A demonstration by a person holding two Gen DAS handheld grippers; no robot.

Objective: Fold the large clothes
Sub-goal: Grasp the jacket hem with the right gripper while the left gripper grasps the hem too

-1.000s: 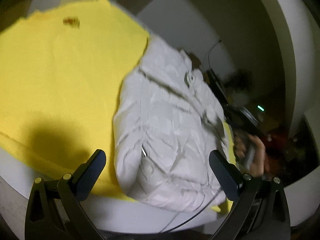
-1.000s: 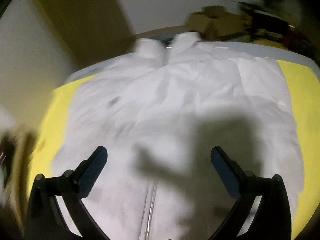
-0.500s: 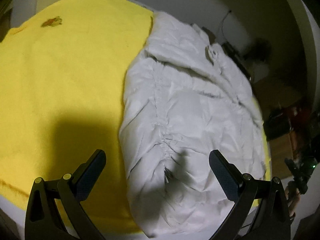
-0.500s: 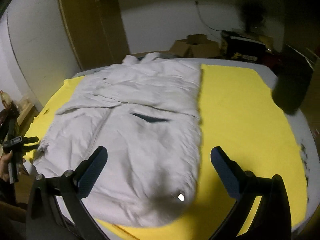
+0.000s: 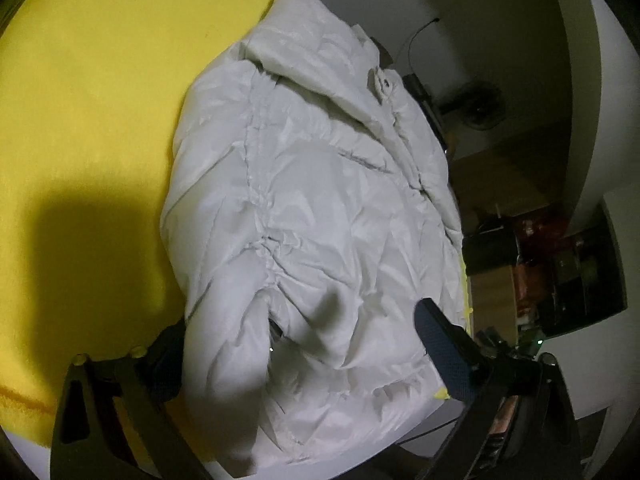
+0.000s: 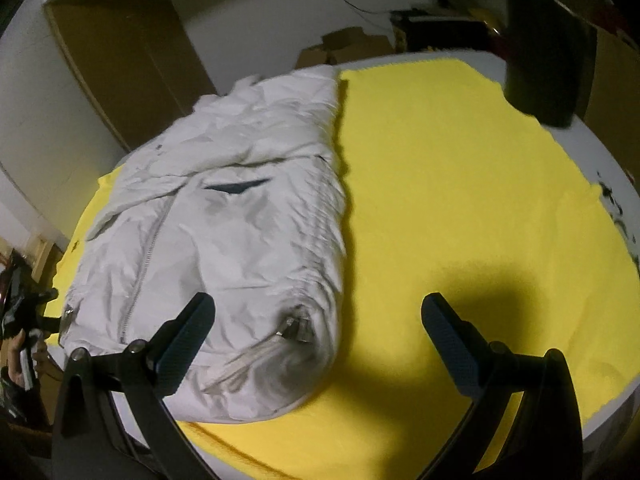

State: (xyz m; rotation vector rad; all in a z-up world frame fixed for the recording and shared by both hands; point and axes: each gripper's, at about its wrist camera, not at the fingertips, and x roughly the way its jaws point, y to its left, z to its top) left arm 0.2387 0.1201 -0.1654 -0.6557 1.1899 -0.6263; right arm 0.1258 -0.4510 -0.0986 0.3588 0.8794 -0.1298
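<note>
Left tool (image 5: 304, 344) closing, jaws astride white jacket (image 5: 312, 208) hem.

Looked like a cluttered home storage rm: yellow-covered table (image 6: 460, 184), cardboard boxes (image 6: 344, 46), a fan (image 5: 482, 106), wooden cabinet (image 6: 120, 48) w/ plain walls.

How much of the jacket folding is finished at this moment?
Done: the white jacket lies folded lengthwise on the yellow cloth. In hand: the left claw straddles its hem, jaws just closing; the right claw is open. Left: folding it across.
</note>
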